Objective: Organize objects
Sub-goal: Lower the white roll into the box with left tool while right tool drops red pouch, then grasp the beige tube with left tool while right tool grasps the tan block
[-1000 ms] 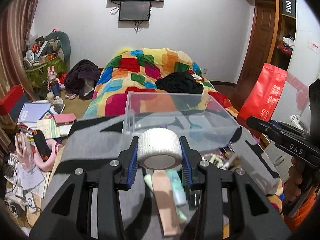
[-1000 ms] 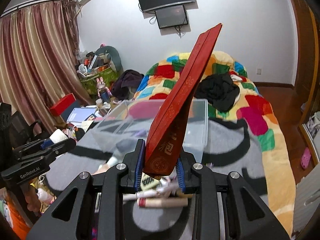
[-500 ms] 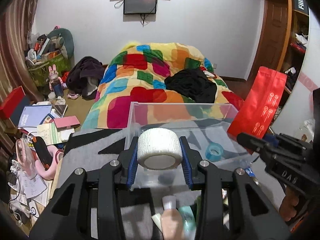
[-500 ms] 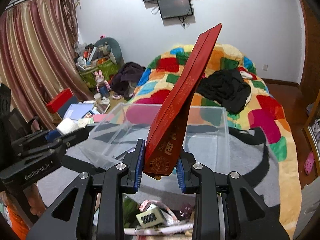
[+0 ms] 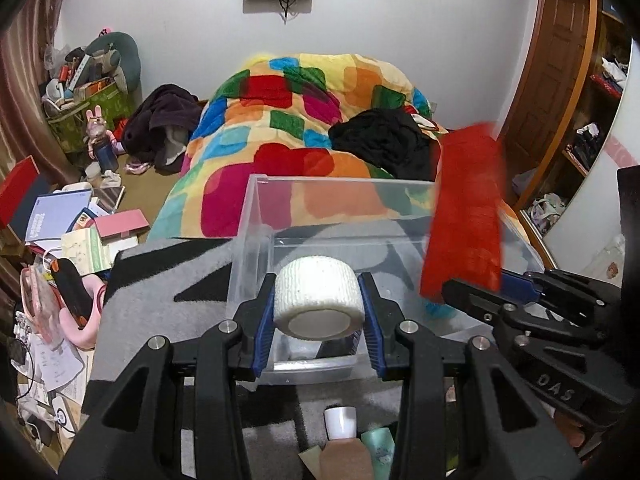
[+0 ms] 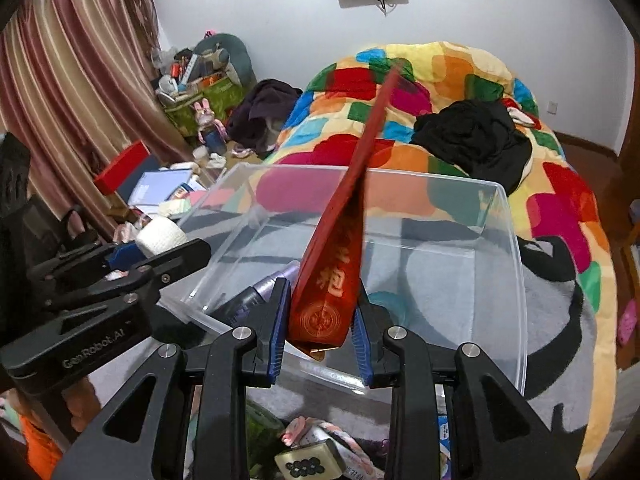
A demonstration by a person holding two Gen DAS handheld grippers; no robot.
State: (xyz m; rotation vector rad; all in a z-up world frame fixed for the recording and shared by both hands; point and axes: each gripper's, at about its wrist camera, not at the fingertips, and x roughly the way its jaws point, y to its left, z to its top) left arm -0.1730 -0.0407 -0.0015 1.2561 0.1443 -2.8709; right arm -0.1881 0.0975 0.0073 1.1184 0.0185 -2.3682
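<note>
Bin holds teal ring (purple tube too).

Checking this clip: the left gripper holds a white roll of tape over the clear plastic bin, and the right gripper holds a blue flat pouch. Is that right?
Not quite: the flat pouch in the right gripper is red with gold print, not blue, as the right wrist view shows. The rest stands: the left gripper has its jaws shut on the white roll of tape at the near edge of the clear plastic bin.
</note>
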